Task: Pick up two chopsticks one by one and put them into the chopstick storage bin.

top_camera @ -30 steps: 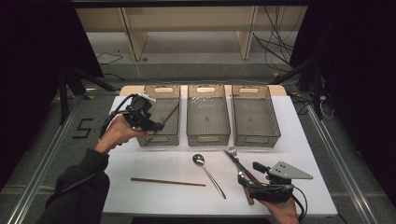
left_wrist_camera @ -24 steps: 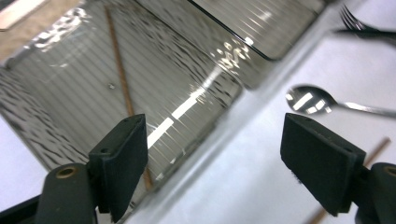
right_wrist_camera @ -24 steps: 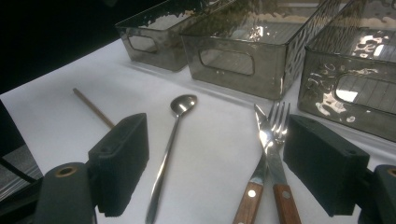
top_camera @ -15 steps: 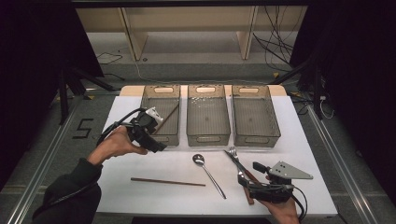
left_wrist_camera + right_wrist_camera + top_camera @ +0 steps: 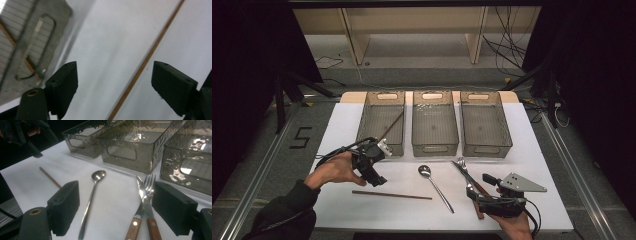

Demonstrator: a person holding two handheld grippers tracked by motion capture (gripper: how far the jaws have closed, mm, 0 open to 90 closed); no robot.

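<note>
**Chopstick pick-up: handling note**

One brown chopstick (image 5: 391, 194) is seen flat on the white counter (image 5: 337, 135), just in front of the left bin (image 5: 381, 122). The left gripper (image 5: 373, 170) is held above it, jaws spread, nothing between them. The right gripper (image 5: 484, 200) is held with jaws spread, empty. The stick is judged light, stiff, thin and prone to rolling; a mid-length pinch across its width is advised.

the left hand-held gripper (image 5: 374, 172) has dropped from the bin (image 5: 381, 125) toward the chopstick (image 5: 392, 195).
</note>
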